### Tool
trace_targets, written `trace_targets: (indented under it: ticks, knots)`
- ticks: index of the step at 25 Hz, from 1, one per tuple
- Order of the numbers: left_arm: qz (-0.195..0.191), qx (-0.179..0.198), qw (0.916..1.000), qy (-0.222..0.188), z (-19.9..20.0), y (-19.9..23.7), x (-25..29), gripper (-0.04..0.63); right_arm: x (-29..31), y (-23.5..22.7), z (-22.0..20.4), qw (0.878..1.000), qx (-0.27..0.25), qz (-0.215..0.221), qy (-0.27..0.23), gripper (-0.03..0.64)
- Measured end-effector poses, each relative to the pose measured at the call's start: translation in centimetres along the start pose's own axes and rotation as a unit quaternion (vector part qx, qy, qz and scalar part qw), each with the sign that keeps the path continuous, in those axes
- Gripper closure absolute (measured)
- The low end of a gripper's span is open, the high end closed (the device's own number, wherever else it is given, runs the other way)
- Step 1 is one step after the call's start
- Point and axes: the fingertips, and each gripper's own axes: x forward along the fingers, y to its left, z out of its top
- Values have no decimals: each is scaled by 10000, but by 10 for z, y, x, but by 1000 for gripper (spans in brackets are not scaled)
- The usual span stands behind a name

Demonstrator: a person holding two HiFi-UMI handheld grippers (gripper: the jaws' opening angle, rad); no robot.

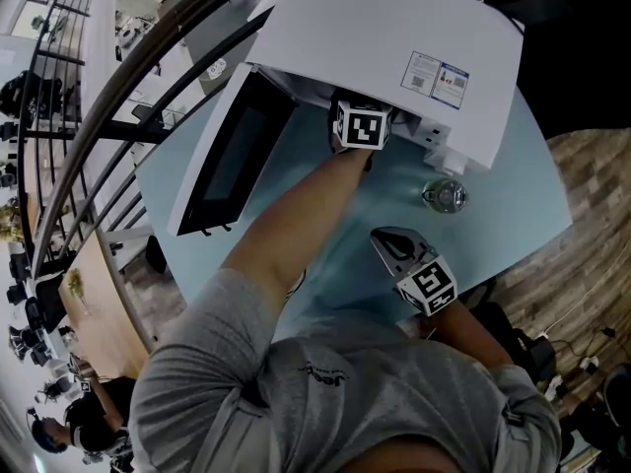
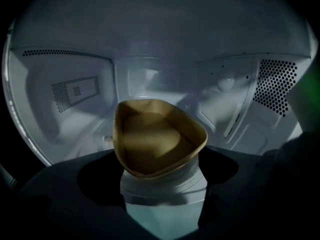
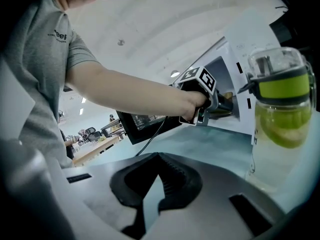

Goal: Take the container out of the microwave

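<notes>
Container (image 2: 155,139) squeezed in left tongs (image 2: 162,181), hidden by microwave (image 1: 394,37) in head view.

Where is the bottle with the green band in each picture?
Head view: the bottle is right of centre, just in front of the microwave.
Left gripper view: not in it; this view shows only the microwave's inside and the container.
Right gripper view: at the right edge, in front of the microwave.
Shared landmark: the microwave.
</notes>
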Motion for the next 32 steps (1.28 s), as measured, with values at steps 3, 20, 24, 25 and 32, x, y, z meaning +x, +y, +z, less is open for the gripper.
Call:
trace_targets:
  ticks: [3, 20, 24, 25, 32]
  knots:
    - [-54, 29, 10000, -68, 1, 2, -5, 120, -1, 0, 0, 10000, -28, -11, 10, 600]
    - [-137, 207, 9997, -65, -12, 6, -60, 141, -14, 20, 13, 9997, -234, -29, -35, 600]
    - [-93, 216, 9997, -37, -22, 13, -80, 143, -19, 19, 20, 9992, -386, -107, 17, 600]
    - [-86, 200, 9998, -30, -25, 14, -85, 143, -20, 20, 22, 9992, -394, -113, 21, 600]
    - [-143, 163, 9998, -39, -34, 15, -124, 144, -26, 28, 40, 9984, -546, -126, -63, 600]
